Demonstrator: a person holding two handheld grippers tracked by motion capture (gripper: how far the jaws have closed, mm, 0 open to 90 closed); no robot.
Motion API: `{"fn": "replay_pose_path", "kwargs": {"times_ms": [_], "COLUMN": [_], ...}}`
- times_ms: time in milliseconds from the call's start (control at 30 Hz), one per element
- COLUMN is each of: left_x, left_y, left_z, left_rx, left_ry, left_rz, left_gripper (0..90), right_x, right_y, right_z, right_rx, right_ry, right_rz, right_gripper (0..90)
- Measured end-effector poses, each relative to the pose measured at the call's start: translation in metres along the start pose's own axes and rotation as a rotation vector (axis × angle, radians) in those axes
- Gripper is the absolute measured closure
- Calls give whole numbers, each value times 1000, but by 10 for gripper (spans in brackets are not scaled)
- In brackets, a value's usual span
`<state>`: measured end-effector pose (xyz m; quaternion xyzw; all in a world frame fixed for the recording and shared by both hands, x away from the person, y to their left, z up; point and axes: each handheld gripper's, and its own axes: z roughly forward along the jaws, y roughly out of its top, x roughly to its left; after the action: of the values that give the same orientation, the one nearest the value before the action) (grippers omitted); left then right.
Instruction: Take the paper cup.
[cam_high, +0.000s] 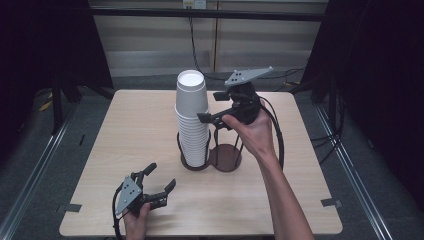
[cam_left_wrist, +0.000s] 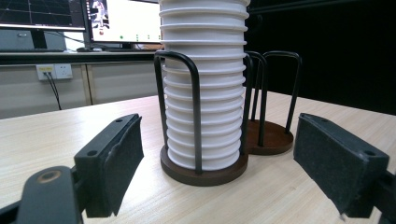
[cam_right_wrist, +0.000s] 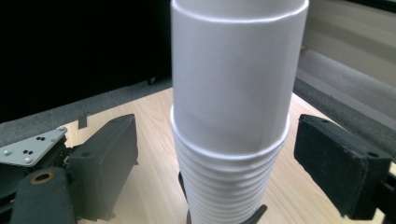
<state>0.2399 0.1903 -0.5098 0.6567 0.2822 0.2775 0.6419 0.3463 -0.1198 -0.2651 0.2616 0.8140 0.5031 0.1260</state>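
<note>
A double rack (cam_high: 222, 159) on the desk (cam_high: 130, 140) has 2 wells: the left holds 1 tall stack of white cups (cam_high: 192, 120), the right is bare. The right hand-held gripper (cam_high: 209, 106) is raised beside the stack top, jaws apart around it, not touching. The left hand-held gripper (cam_high: 160, 177) sits low near the desk's front edge, jaws apart.

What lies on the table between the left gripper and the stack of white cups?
Nothing: in the high view, only bare table separates the left gripper from the cup stack.

overhead forward-down view; two close jaw-level views, shared cup stack (cam_high: 192, 120)
</note>
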Motion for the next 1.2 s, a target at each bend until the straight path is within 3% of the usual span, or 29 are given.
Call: {"fn": "replay_pose_path", "kwargs": {"times_ms": [367, 833, 1000, 1067, 1200], "left_x": [0, 0, -1, 0, 0], "left_y": [0, 0, 0, 0, 0], "left_z": [0, 0, 0, 0, 0], "left_rx": [-2, -2, -4, -2, -2], "left_ry": [0, -2, -5, -3, -3], "left_rz": [-2, -2, -13, -2, -3], "left_gripper": [157, 157, 157, 157, 157], "right_x": [-8, -5, -5, -6, -5], "right_y": [17, 36, 39, 40, 46], "right_z": [7, 18, 26, 31, 34], "right_rx": [63, 71, 96, 113, 98], "right_ry": [11, 7, -19, -10, -16], "right_rz": [-15, -52, -67, -64, -73], "right_gripper": [131, 134, 144, 143, 147]}}
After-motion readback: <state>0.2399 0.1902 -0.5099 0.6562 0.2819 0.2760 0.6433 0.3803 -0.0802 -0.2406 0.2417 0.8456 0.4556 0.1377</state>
